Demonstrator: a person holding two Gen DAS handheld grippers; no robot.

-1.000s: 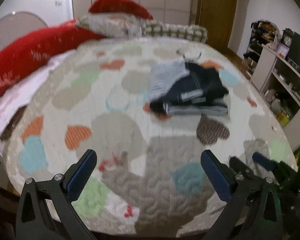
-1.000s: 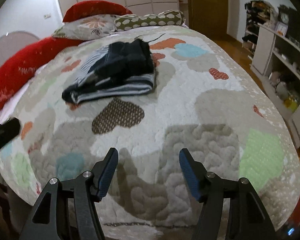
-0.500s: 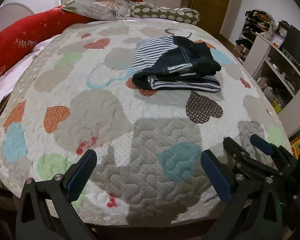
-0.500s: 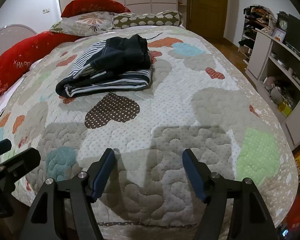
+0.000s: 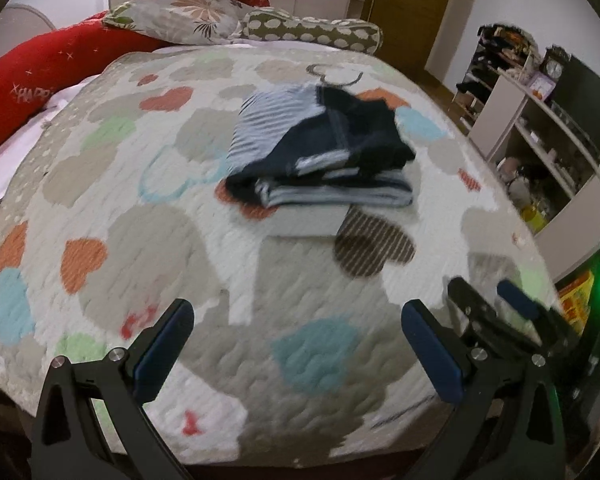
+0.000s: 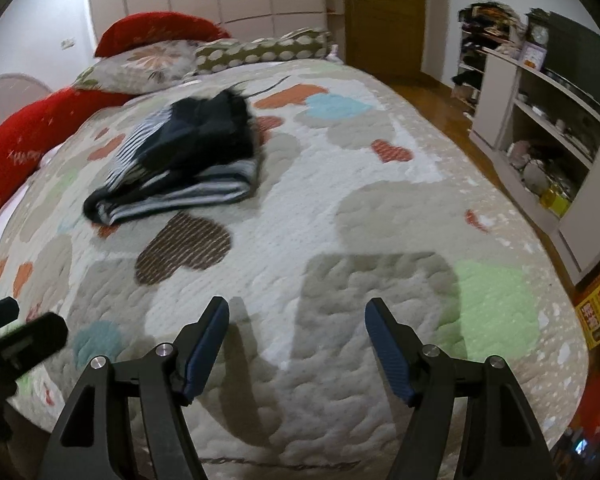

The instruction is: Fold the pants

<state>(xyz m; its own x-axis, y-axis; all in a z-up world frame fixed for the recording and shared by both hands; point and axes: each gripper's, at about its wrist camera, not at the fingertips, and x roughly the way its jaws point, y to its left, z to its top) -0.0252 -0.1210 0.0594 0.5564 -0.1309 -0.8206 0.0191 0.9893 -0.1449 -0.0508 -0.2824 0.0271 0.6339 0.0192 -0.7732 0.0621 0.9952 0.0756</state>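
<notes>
Bedroom setting: a heart-patterned quilt (image 5: 148,216) covers the bed, with red pillows (image 5: 32,80) at far left and shelving (image 6: 540,128) at far right. Left gripper (image 5: 296,332) hovers over the quilt's near edge, jaws wide apart, holding nothing. Pants (image 5: 320,156), dark with striped lining, lie in a compact folded bundle at mid-bed, well apart from both tools. Right gripper (image 6: 296,332) is likewise spread wide and empty. Folding appears finished or nearly so; any next move calls for reaching forward to the bundle.
</notes>
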